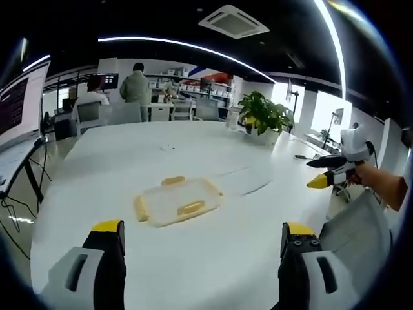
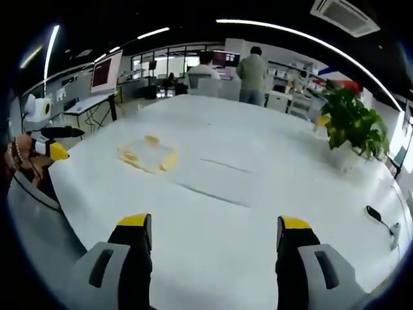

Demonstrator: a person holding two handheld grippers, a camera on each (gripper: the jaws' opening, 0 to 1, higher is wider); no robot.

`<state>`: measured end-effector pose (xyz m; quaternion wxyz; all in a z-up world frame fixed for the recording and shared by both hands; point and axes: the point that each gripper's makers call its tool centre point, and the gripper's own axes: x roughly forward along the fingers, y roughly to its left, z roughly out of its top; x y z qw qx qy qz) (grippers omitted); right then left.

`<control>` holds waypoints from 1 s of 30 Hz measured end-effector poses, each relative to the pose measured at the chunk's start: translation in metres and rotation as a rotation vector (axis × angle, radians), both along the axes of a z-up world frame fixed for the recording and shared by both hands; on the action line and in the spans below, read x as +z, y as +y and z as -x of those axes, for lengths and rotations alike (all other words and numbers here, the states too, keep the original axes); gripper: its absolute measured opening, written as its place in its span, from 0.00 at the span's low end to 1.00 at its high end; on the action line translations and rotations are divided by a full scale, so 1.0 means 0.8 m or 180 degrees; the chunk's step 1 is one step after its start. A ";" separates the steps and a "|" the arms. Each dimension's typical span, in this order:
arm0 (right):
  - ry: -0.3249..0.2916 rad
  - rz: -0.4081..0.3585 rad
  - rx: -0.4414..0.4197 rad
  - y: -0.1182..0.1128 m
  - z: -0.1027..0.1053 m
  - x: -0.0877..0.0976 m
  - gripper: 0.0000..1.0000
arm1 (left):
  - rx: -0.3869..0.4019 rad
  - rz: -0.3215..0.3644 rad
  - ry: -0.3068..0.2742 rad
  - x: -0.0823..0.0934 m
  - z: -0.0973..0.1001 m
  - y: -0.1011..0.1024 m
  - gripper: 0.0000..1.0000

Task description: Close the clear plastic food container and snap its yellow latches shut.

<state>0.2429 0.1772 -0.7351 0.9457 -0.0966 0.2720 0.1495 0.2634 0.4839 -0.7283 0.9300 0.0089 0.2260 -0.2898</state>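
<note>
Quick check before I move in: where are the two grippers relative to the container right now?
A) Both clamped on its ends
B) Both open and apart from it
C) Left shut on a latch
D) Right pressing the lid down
B: the left gripper and right gripper both show spread jaws with bare table between them, and the container lies well beyond, untouched.

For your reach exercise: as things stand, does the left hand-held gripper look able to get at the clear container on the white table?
Probably yes: the left hand-held gripper is open, facing the container, with bare table between.
</note>
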 end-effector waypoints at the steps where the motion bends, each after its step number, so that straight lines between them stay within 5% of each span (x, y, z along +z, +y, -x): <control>1: -0.0018 0.0020 0.0033 0.002 -0.004 0.002 0.77 | -0.0028 -0.0036 0.0033 -0.003 -0.003 0.001 0.99; 13: -0.0035 -0.0103 0.0396 0.040 -0.071 0.015 0.74 | -0.0229 -0.0379 0.0063 -0.011 -0.055 0.019 0.99; 24: -0.0088 0.0193 0.0899 0.074 -0.131 0.022 0.72 | -0.0412 -0.0596 0.0115 -0.023 -0.095 0.031 0.99; 30: 0.0069 0.0393 0.1320 0.094 -0.142 0.010 0.71 | -0.0614 -0.0937 0.0171 -0.030 -0.115 0.039 0.99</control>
